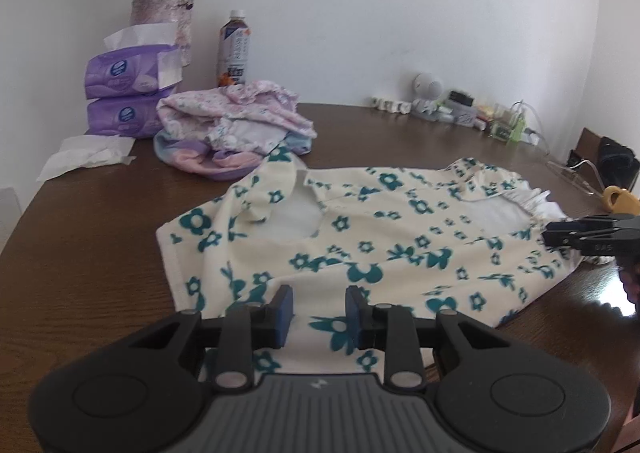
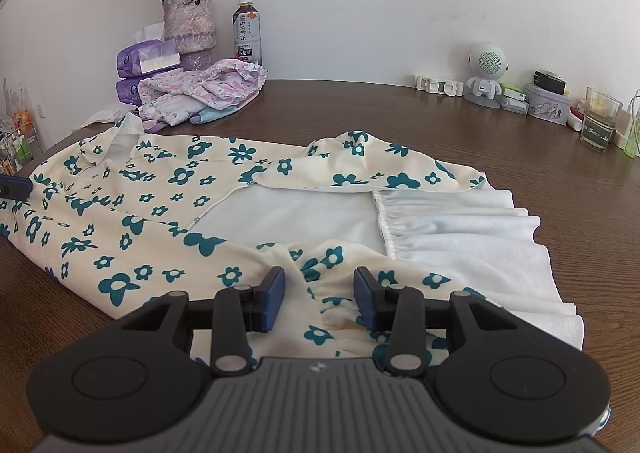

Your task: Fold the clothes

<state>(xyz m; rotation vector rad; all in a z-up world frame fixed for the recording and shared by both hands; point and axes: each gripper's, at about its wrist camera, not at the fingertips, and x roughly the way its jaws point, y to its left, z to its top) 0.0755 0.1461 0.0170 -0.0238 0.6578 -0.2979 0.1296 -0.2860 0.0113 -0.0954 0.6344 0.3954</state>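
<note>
- Garment: cream dress w/ teal flower print (image 1: 384,237), lies spread flat on brown wooden table (image 1: 80,253), white lining + gathered white hem showing on one side
- L gripper (image 1: 319,313): jaws apart, blue pads over near edge of dress, nothing pinched btw them
- R gripper (image 2: 320,299): jaws apart, a raised fold of printed fabric sits btw pads; pad contact w/ cloth – cannot tell
- R gripper also seen in left wrist view at far right edge, at hem end of dress
- Behind dress: pile of pink/lilac clothes (image 1: 236,125), 2 purple tissue packs (image 1: 124,93), vase w/ dried roses (image 2: 188,25), drink bottle (image 2: 247,33), all near wall
</note>
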